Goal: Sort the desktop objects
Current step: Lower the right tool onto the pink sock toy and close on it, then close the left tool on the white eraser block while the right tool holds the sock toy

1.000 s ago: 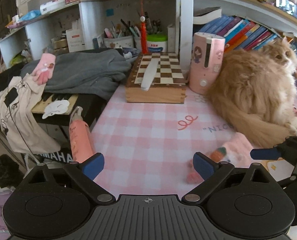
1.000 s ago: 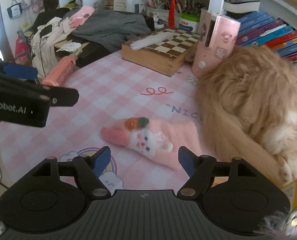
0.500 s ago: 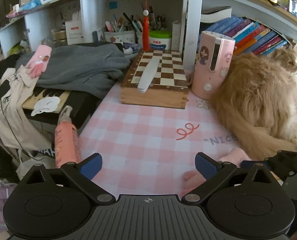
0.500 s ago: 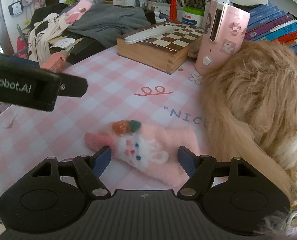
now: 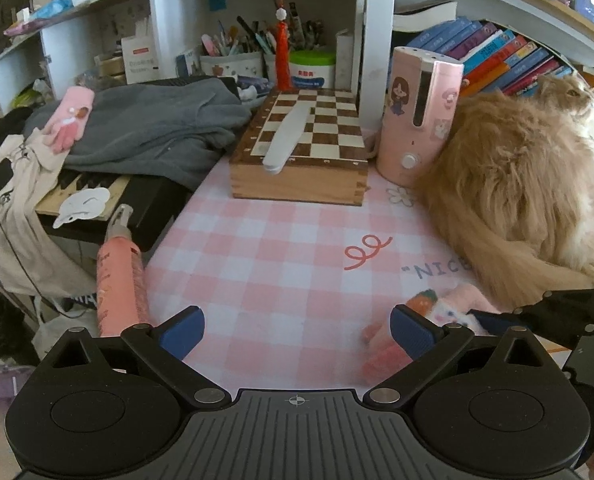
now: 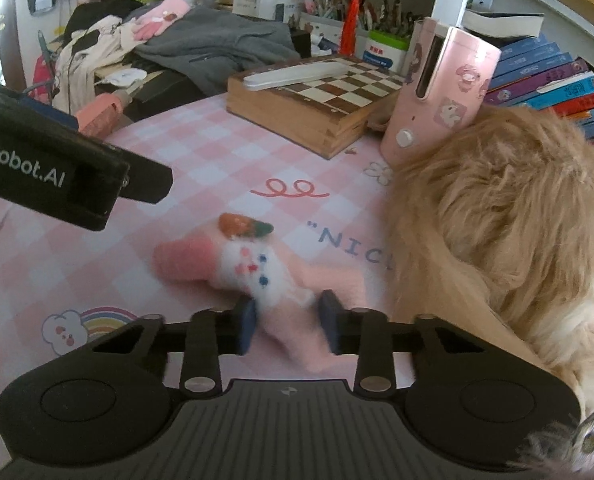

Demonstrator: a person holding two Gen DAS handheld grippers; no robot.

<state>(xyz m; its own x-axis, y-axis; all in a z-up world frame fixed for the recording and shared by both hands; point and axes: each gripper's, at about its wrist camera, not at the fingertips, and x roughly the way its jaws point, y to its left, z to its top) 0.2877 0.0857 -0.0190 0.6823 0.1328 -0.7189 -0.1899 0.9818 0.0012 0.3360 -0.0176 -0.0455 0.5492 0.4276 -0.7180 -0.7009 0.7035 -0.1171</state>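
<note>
- The pink checked desk mat (image 5: 281, 264) fills the middle of both views, printed with a red squiggle and the letters "NICE".
- A fluffy ginger cat (image 5: 525, 184) lies along the right side of the left-wrist frame, its tail curling down toward the lower right.
- A grey garment (image 5: 157, 128) is heaped at the left, over a dark keyboard at the mat's edge.
- The wooden chessboard box (image 5: 309, 160) sits at upper centre, with a long white case (image 5: 287, 140) lying on its top.
- A pink cylindrical device (image 5: 417, 116) stands upright just right of the box, touching the cat's fur.
- The left gripper (image 5: 297, 330), at the bottom of its view, has its blue pads spread wide with nothing between them.
- The right gripper (image 6: 289, 322) has its jaws drawn in against the cuff end of the pink glove (image 6: 253, 272); the picture is blurred there.
- That pink glove, with a white bunny face and a carrot, lies on the mat in the lower middle of the right-wrist frame, just beside the cat's tail.
- A second pink glove (image 5: 71, 118) rests on the grey garment, upper left.
</note>
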